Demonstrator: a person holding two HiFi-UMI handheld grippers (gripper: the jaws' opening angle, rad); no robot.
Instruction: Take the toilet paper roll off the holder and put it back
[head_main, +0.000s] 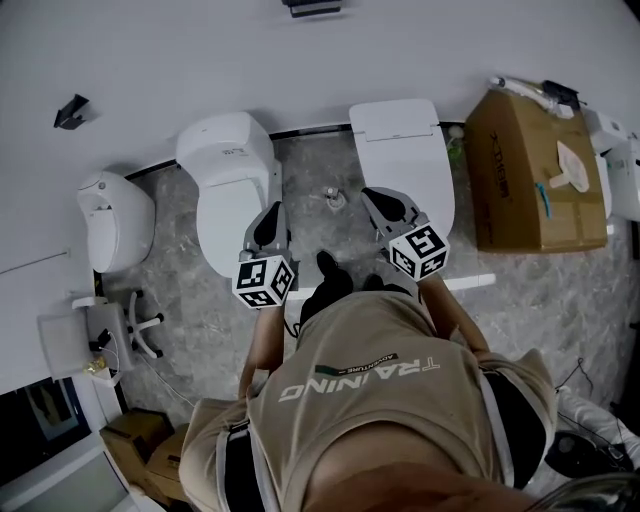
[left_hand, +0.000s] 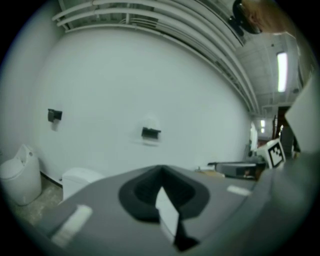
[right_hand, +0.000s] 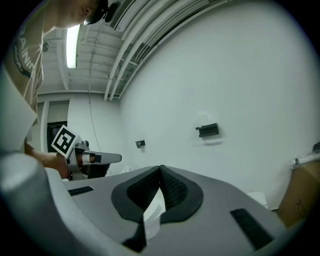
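Note:
No toilet paper roll shows in any view. A black holder (left_hand: 150, 133) is fixed high on the white wall, and it is also in the right gripper view as a black holder (right_hand: 207, 130) and at the top of the head view as a black holder (head_main: 312, 7). It looks bare. My left gripper (head_main: 275, 208) and right gripper (head_main: 372, 193) are held side by side in front of the person's body, well short of the wall. The left gripper's (left_hand: 161, 170) jaws meet at the tips with nothing in them. The right gripper (right_hand: 160, 167) is likewise shut and empty.
Two white toilets (head_main: 228, 185) (head_main: 400, 150) stand against the wall right ahead, and a smaller white one (head_main: 115, 215) stands to the left. A cardboard box (head_main: 535, 180) sits at the right. A second small black bracket (head_main: 70, 110) is on the wall at left. A floor drain (head_main: 335, 197) lies between the toilets.

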